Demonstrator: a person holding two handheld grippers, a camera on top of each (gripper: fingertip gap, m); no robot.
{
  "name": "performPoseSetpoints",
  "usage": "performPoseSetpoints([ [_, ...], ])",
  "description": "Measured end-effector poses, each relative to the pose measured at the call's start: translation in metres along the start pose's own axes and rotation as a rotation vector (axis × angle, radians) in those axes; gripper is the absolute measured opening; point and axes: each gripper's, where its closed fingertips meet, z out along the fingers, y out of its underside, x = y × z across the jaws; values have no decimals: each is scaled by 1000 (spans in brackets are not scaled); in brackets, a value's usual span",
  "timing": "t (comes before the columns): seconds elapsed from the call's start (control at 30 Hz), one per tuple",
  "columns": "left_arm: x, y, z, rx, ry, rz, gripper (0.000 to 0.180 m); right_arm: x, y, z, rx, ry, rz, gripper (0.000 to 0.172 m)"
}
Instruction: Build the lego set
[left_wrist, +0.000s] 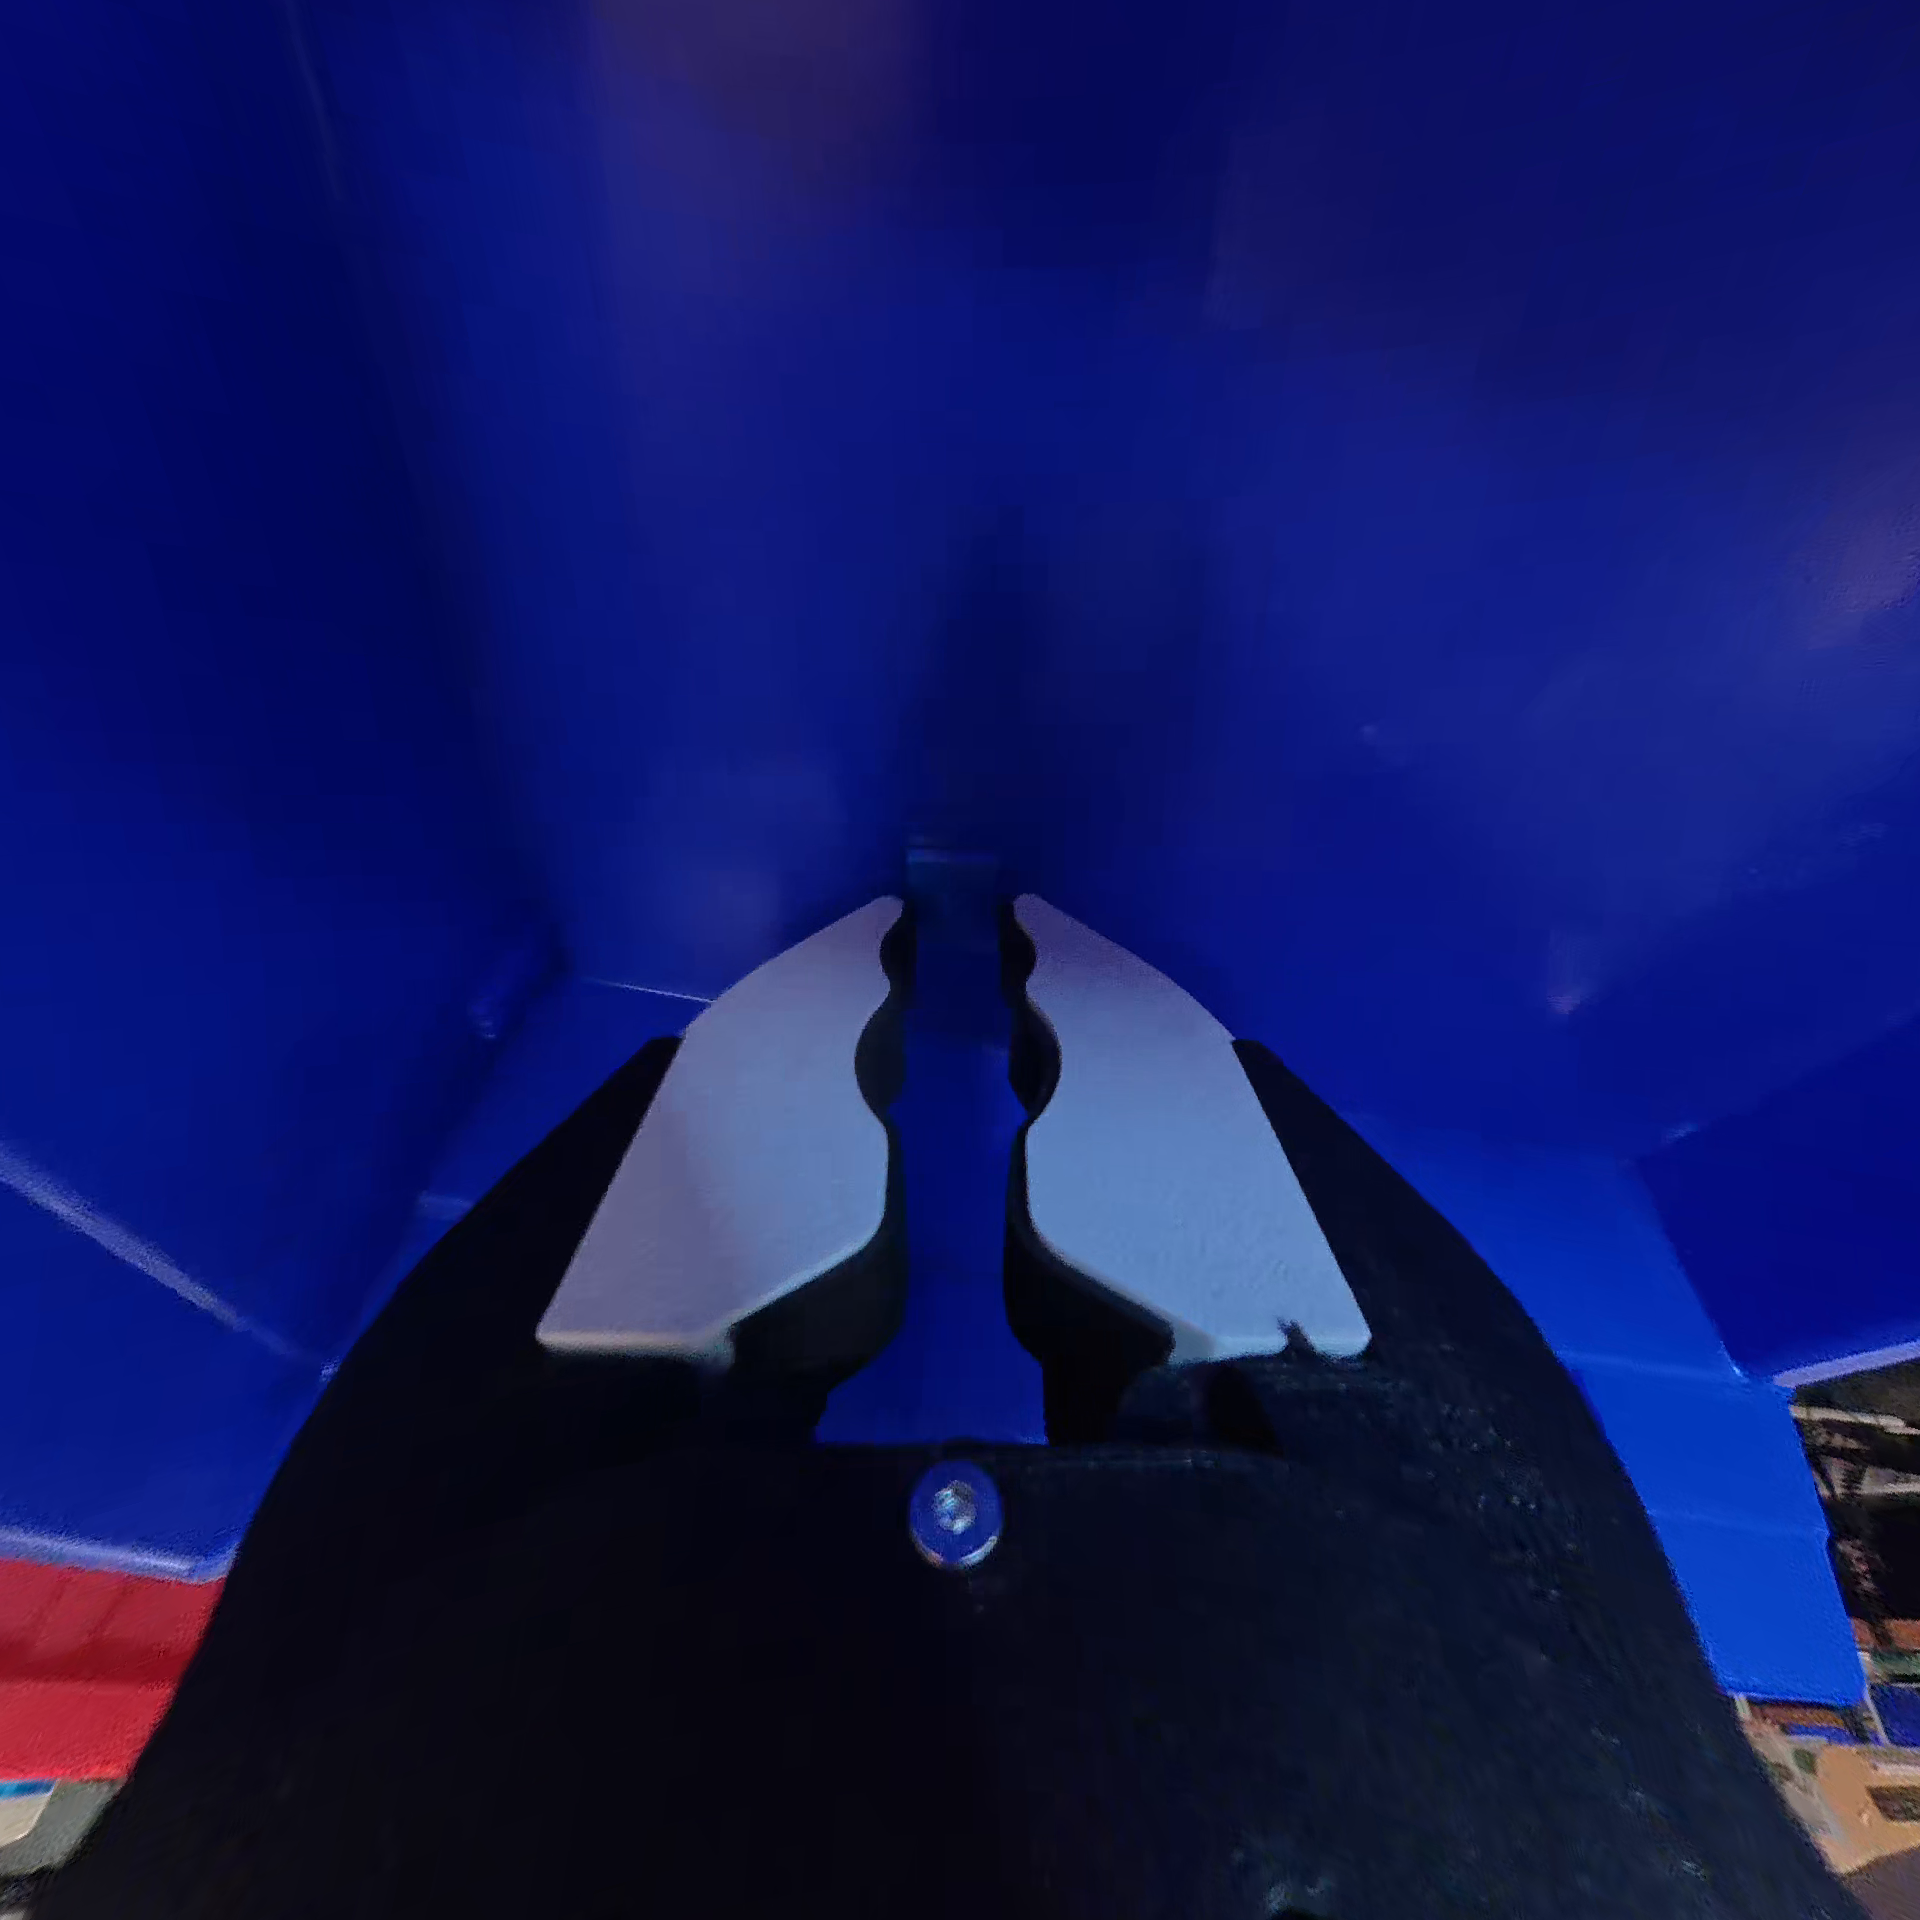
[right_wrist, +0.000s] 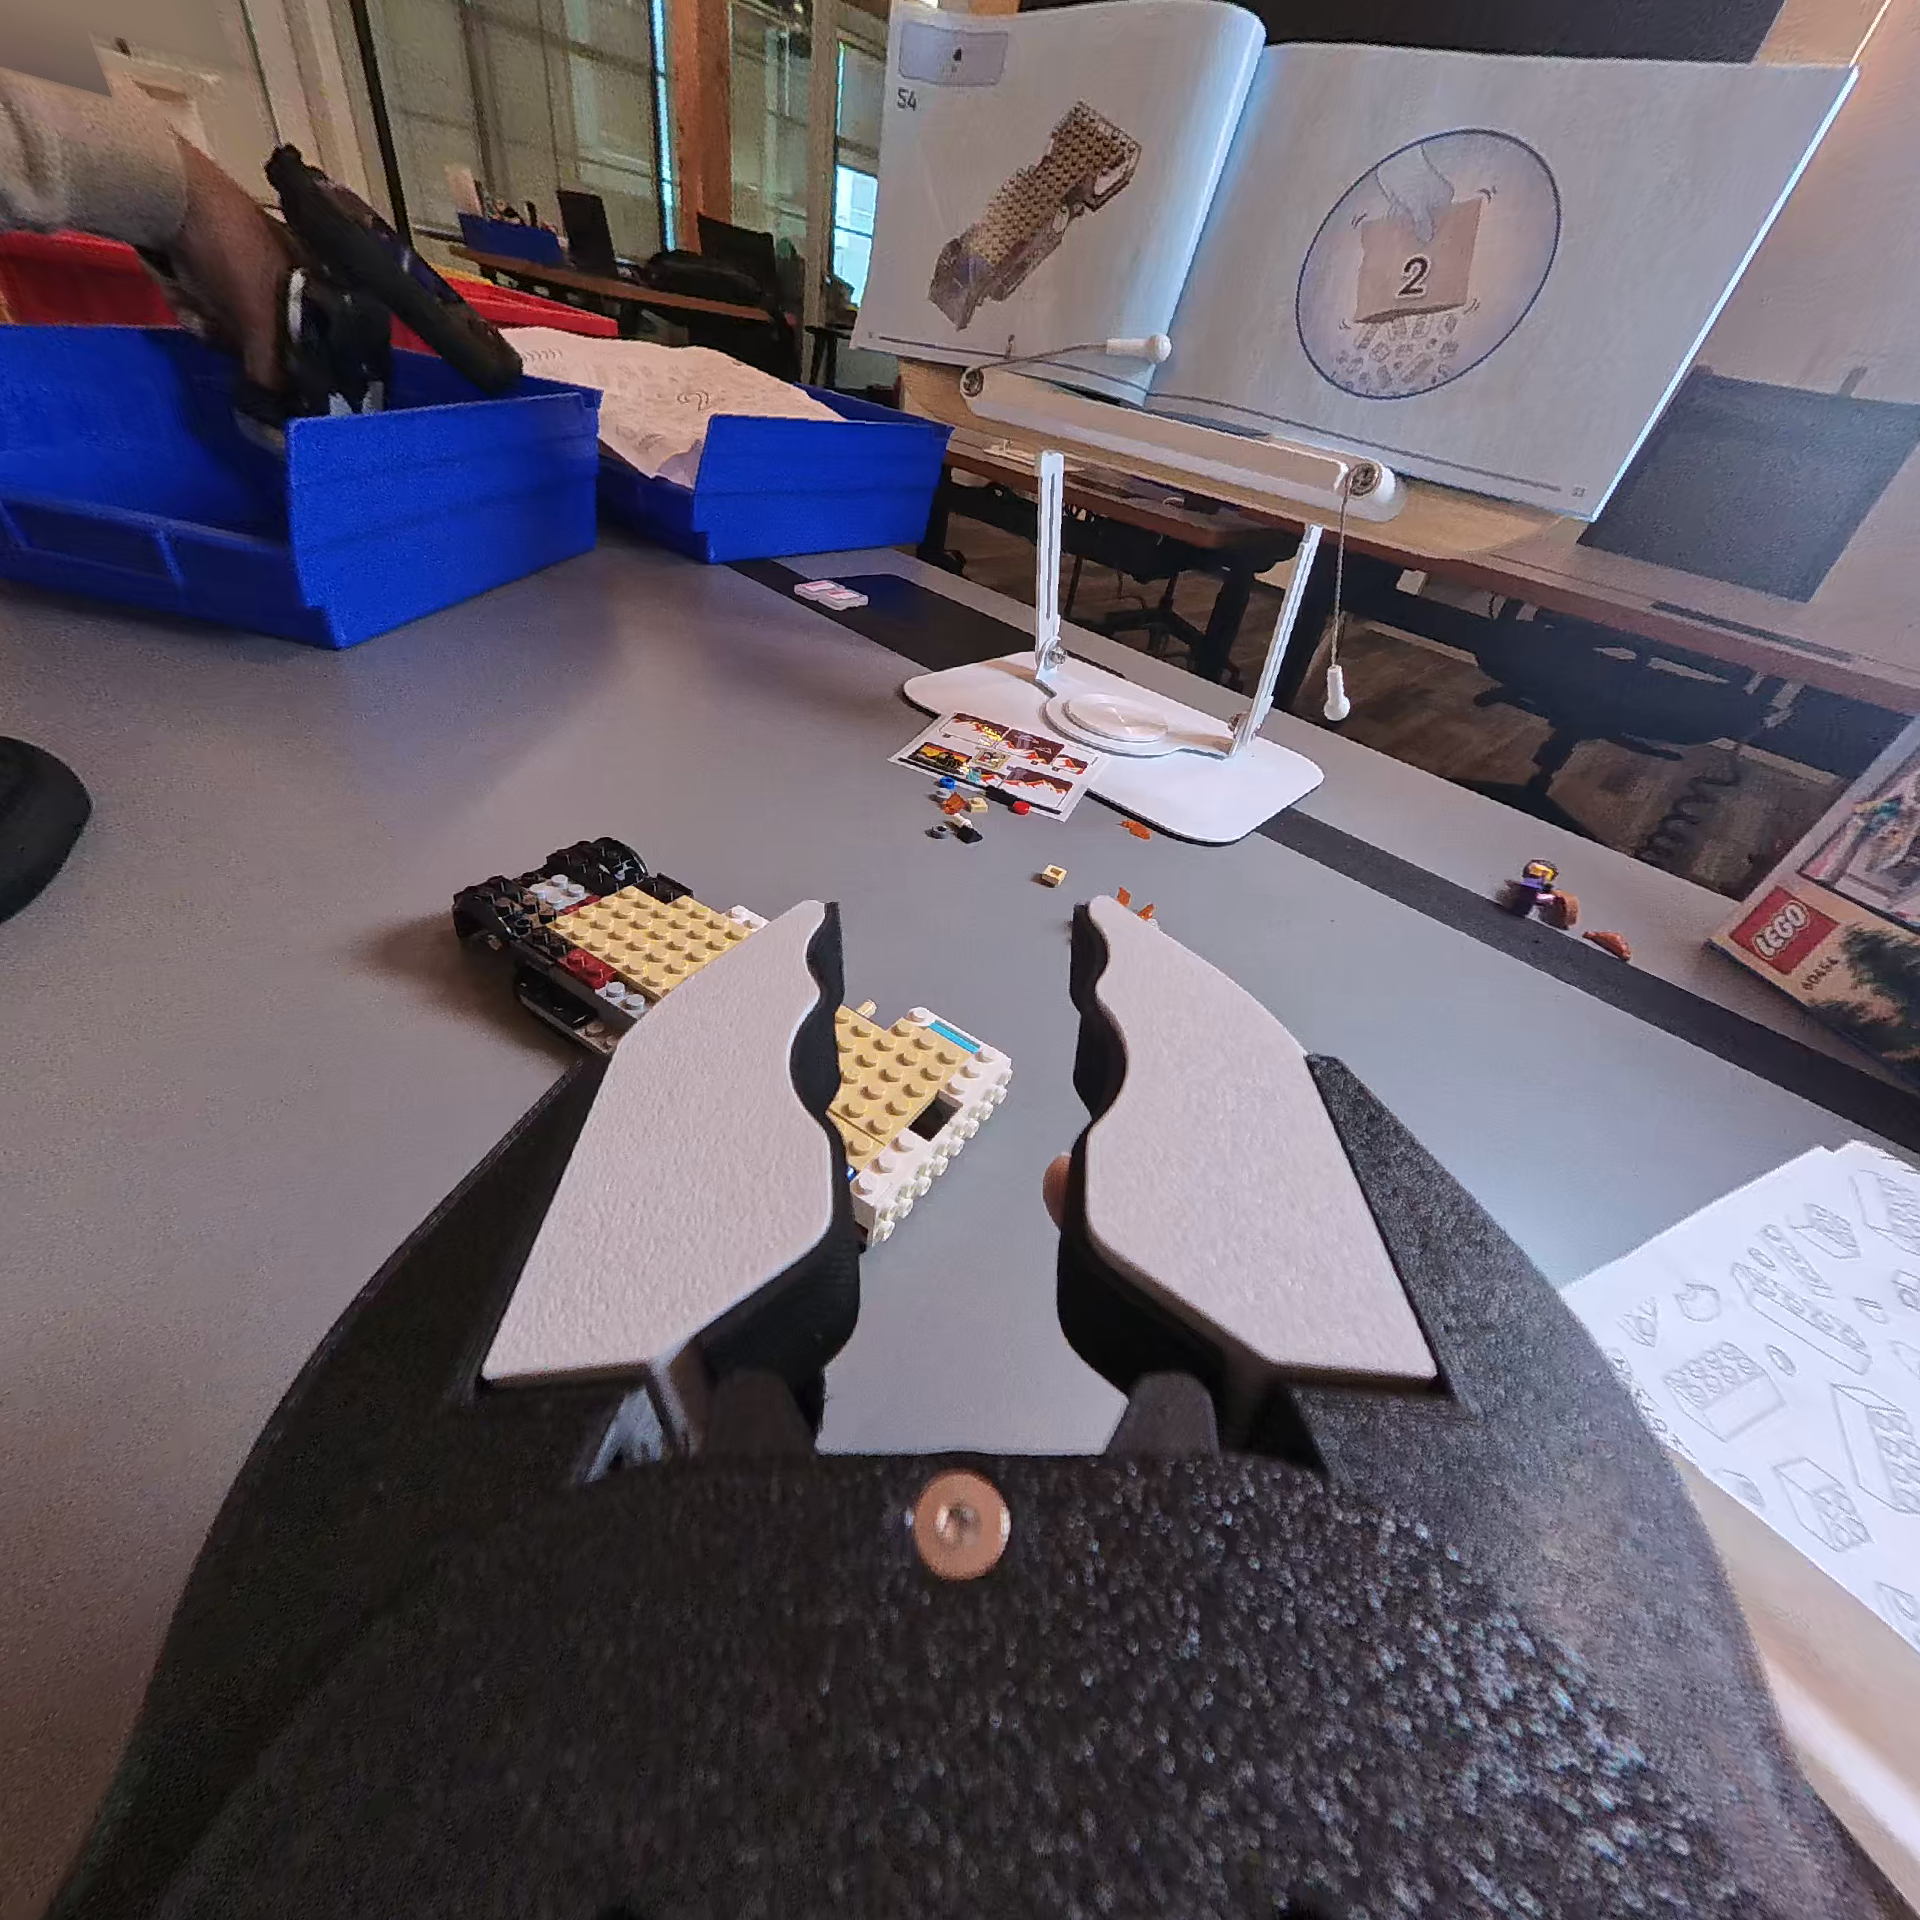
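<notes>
My left gripper (left_wrist: 956, 904) is deep inside a blue bin (left_wrist: 623, 520). Its pads are closed on a small dark, blue-tinted piece (left_wrist: 951, 873) that sits between the fingertips near the bin floor. The right wrist view shows this gripper (right_wrist: 343, 312) reaching into the blue bin (right_wrist: 447, 499) at the far left, held by a person's hand. My right gripper (right_wrist: 956, 914) is open and empty, hovering low over the grey table (right_wrist: 312, 1091). A partly built brick vehicle (right_wrist: 644, 935) with tan plates, black front and white end lies just left of and under its left finger (right_wrist: 717, 1091).
A second blue bin (right_wrist: 810, 488) holds paper. An open instruction booklet (right_wrist: 1351, 260) rests on a white stand (right_wrist: 1195, 769). A sticker sheet (right_wrist: 997, 758) and loose small pieces (right_wrist: 966, 810) lie ahead. A minifigure (right_wrist: 1538, 888), a box (right_wrist: 1829, 935) and a printed sheet (right_wrist: 1797, 1351) lie right. Left tips to right tips: about 65 centimeters.
</notes>
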Motion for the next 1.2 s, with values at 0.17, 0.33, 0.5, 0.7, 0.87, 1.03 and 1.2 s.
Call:
performPoseSetpoints([
  [0.17,15,-2,-6,28,5,49,2,-4,-4,-2,12,-8,-23,42],
  [0.33,51,-15,-82,240,-70,142,0,-7,-10,-3,32,-16,-35,42],
  [0.5,57,-22,-125,321,-174,153,1,-15,-16,-6,47,-37,-63,42],
  [0.7,1,-16,-74,171,-240,-57,20,-17,-17,-7,49,-39,-67,41],
  [0.87,-35,-28,-40,211,-192,-499,23,-16,-14,-6,35,-35,-57,41],
  [1.03,-52,-42,-29,386,-139,-822,36,-17,-14,-5,39,-48,-21,41],
  [1.2,-61,-39,-12,465,-140,-1009,43,-17,-17,-9,51,-56,-14,41],
])
